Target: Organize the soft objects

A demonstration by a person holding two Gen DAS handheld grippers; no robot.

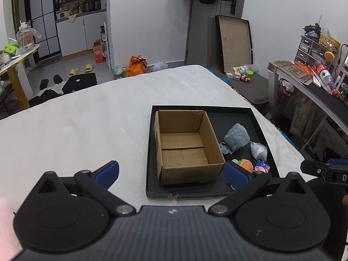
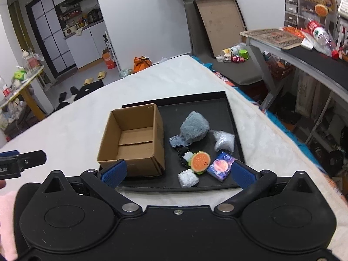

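Fluffy grey-blue plush block (image 2: 194, 129) on black tray (image 2: 228, 117), right of empty brown cardboard box (image 2: 132, 139); light, squashy. Pinch across fuzzy middle. Crinkly clear packet (image 2: 224, 141) beside, probably slippery. Right gripper (image 2: 177, 173), left gripper (image 1: 173, 173): fingers spread, holding nothing.

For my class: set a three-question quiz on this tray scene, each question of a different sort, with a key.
1. True or false: the cardboard box is empty.
2. Which lies nearest the tray's front edge? A) grey plush B) white packet C) clear bag
3. Fill in: both grippers, left and right, are ____.

Key: 1 true; 2 B; 3 open, holding nothing.
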